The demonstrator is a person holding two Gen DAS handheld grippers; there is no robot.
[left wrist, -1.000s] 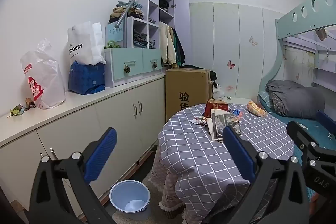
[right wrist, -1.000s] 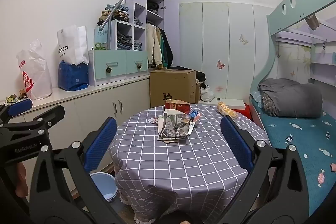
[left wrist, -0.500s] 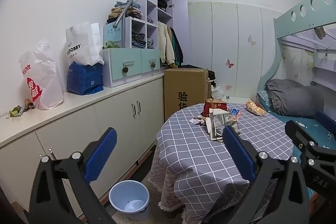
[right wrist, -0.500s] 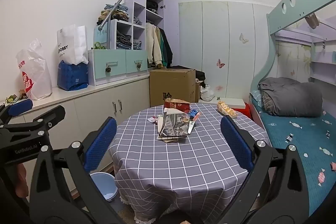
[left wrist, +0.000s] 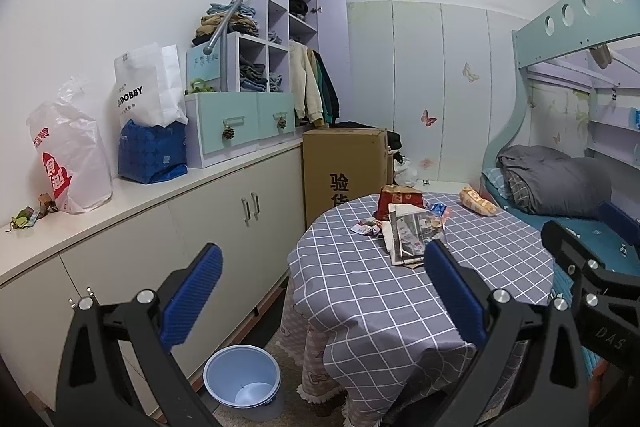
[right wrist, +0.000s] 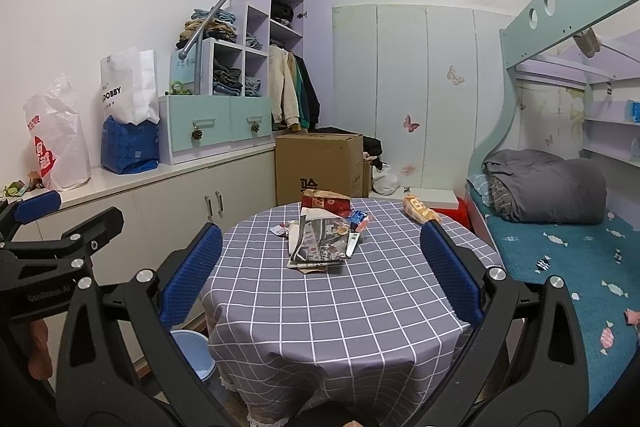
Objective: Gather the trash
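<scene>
Two tongs, left tongs (left wrist: 320,291) and right tongs (right wrist: 320,271), gape (both empty); one bin (left wrist: 241,379).

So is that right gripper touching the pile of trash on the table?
Apart. The right wrist view shows the right gripper open, with bare checked tablecloth between it and the trash pile.

Place: a home bedroom, likely a child's
Right: bunk bed (right wrist: 560,7) with a rolled grey quilt (right wrist: 548,187)
Far: wardrobe doors (right wrist: 420,87) with butterfly stickers
Far left: cubby shelves (right wrist: 248,39) of folded clothes, hanging jackets (right wrist: 292,91)
Left: low white cabinets (left wrist: 180,227)
Centre: round table (right wrist: 340,307) under a checked cloth
</scene>
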